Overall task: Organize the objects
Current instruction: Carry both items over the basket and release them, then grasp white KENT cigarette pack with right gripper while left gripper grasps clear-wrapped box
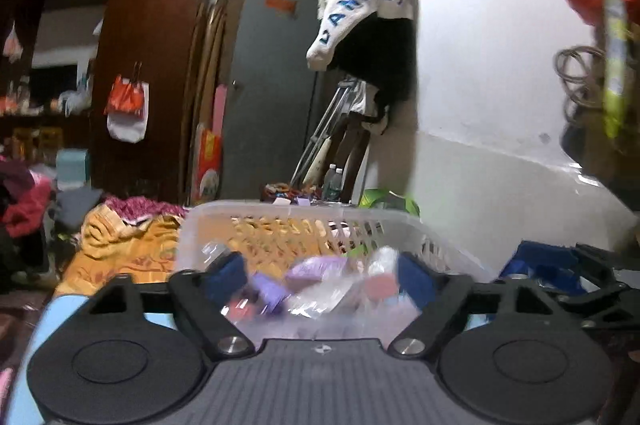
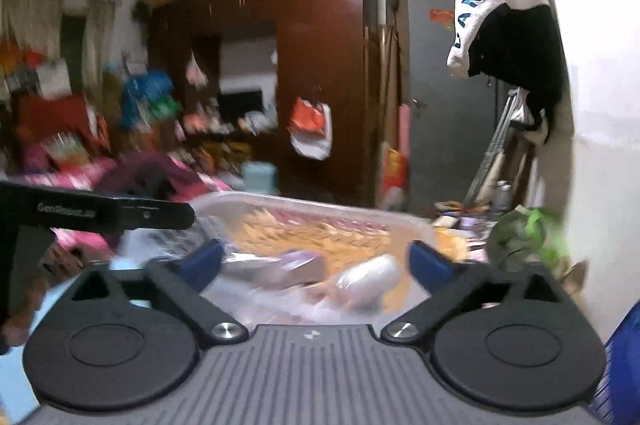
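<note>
The clear plastic slotted basket [image 1: 280, 221] on the orange bedspread [image 1: 116, 245] holds purple packets [image 1: 308, 271] and a clear wrapped bundle [image 2: 368, 279]. Both my jaws hover over it, spread and empty.

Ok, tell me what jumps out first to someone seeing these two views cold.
The translucent plastic basket sits dead ahead of both open tongs, left and right, with purple packets and other blurred wrapped items inside. Above it to the right, a white garment with blue lettering hangs over something black on the wall. A dark red wardrobe fills the background, with an orange and white bag hanging on it.
</note>
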`<action>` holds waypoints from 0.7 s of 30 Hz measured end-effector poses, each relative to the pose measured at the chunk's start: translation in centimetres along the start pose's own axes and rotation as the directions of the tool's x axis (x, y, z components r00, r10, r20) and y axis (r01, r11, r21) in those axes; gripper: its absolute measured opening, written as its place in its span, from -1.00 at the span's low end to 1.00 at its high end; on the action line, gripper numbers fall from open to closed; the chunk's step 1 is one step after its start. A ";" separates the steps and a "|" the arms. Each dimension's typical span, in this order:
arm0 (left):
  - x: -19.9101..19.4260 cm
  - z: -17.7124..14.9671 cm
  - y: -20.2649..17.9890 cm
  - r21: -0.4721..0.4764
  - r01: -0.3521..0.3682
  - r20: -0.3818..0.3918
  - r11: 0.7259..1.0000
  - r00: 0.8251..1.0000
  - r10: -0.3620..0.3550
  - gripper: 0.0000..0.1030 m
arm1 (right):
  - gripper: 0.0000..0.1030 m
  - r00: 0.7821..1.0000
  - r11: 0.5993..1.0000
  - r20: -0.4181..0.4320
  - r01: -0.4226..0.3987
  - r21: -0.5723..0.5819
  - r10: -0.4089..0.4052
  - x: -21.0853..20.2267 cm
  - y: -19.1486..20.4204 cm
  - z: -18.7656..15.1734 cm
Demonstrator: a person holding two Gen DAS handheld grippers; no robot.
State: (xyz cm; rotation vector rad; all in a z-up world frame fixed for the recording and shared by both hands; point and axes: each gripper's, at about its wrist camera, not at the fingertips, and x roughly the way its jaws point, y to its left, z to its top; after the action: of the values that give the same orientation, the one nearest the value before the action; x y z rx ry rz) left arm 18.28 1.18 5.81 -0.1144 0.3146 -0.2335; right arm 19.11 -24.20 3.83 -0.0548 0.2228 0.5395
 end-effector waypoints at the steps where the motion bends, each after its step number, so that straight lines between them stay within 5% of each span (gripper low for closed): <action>1: -0.6 -0.8 0.3 0.007 -0.005 -0.010 1.000 1.000 0.005 0.81 | 1.00 0.999 0.999 -0.013 -0.032 0.007 0.032 -0.9 0.4 -1.2; 5: -0.4 -4.8 2.4 -0.004 -0.036 -0.114 0.999 0.993 0.035 0.81 | 1.00 0.978 0.991 -0.168 -0.132 -0.013 0.128 -0.3 3.4 -5.7; 8: 0.9 -6.8 3.6 -0.018 -0.071 -0.192 0.997 0.979 0.066 0.75 | 1.00 0.929 0.971 -0.283 -0.235 0.050 0.239 1.8 5.6 -7.8; 12: 2.5 -8.0 3.4 0.017 -0.027 -0.251 1.000 0.967 0.030 0.68 | 0.97 0.919 0.980 -0.350 -0.197 -0.003 0.183 4.1 7.6 -8.3; 15: 3.0 -8.3 3.4 0.016 -0.032 -0.265 0.999 0.964 0.035 0.47 | 0.31 0.904 0.981 -0.385 -0.195 0.011 0.184 5.1 7.9 -8.6; 18: 3.0 -8.2 2.8 0.026 -0.037 -0.253 0.999 0.967 0.042 0.47 | 0.01 0.908 0.983 -0.390 -0.181 -0.031 0.155 5.4 8.3 -8.8; 21: 2.8 -8.6 2.1 0.049 -0.010 -0.252 0.999 0.967 0.022 0.44 | -0.05 0.910 0.982 -0.382 -0.188 -0.030 0.163 4.5 7.9 -9.1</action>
State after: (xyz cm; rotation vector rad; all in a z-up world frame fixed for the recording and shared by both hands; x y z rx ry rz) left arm 18.53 1.86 -3.44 -0.0345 0.5636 -0.2402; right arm 17.02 -16.19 -6.04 -0.2061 0.5924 0.7151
